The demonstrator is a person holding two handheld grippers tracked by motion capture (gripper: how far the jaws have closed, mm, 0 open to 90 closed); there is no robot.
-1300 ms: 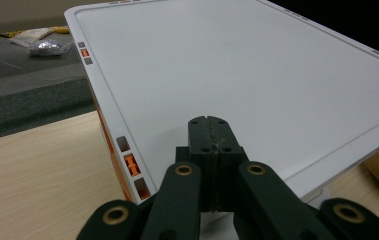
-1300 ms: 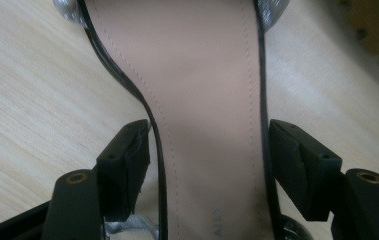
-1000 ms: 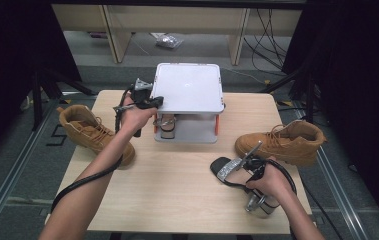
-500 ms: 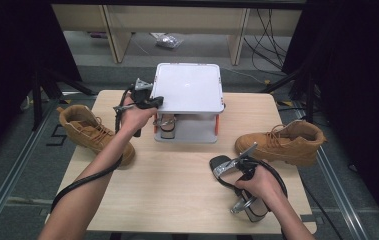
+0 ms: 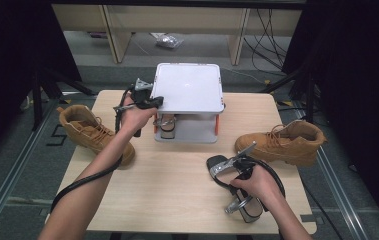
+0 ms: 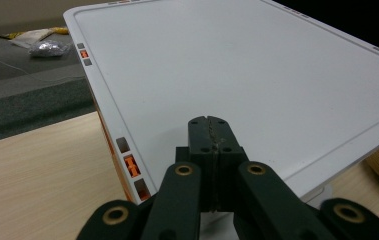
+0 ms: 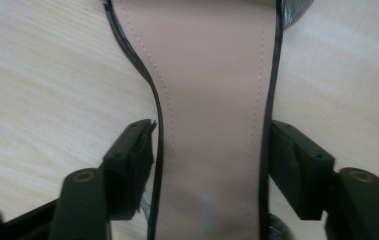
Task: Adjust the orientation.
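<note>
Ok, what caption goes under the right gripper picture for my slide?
Right gripper straddling a black sandal with a pink insole on the wooden table.

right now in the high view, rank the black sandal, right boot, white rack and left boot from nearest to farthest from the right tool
1. Black sandal: between the right tool's jaws.
2. Right boot: at the table's right edge, just beyond the tool.
3. White rack: far middle of the table.
4. Left boot: at the far left edge.

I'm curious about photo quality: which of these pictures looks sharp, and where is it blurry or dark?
High view: table evenly lit and sharp, surroundings dark. Left gripper view: white tray crisp, soft sheen, no harsh glare. Right gripper view: sandal close-up, slightly soft, the jaws blurred at the bottom.
</note>
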